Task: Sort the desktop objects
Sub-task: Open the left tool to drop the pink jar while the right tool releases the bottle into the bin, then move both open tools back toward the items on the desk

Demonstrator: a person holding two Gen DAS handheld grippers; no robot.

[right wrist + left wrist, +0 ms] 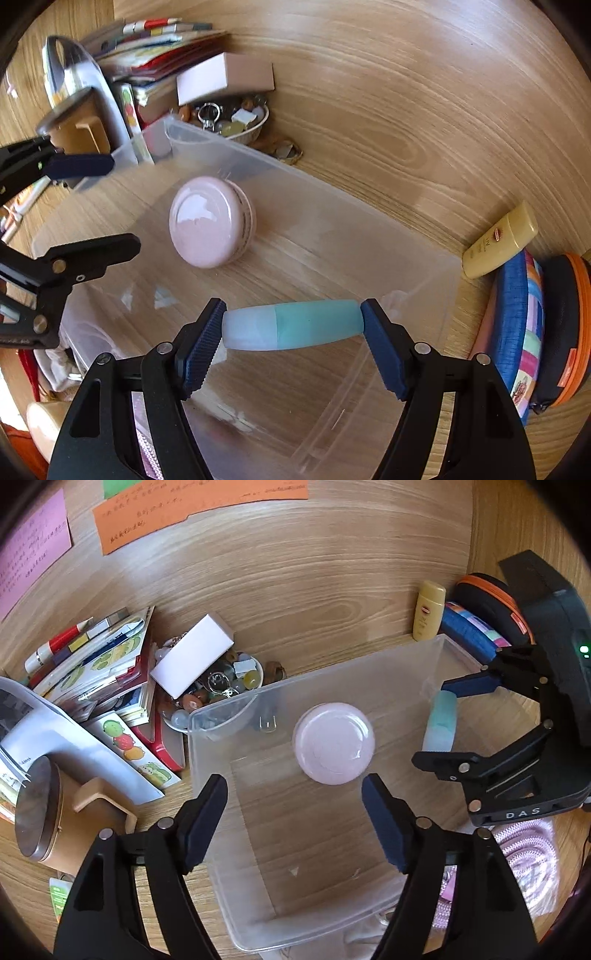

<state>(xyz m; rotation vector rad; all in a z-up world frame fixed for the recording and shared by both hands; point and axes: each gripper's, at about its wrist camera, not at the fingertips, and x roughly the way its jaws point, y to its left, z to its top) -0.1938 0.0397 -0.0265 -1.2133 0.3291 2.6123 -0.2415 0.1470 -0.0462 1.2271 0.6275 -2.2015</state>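
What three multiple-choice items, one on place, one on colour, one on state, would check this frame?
1. Where is the pink round case?
A. Inside the clear bin
B. On the book pile
C. In the bowl of trinkets

2. What colour is the tube in the right claw?
A. Yellow
B. Teal and pale white
C. Orange

3. What state is the left claw in?
A. Shut on the case
B. Shut on the bin wall
C. Open, holding nothing

Answers:
1 A, the case lies on the bin floor.
2 B, the tube is teal with a whitish end, pressed between the pads.
3 C, its fingers stand apart over the bin with nothing between them.
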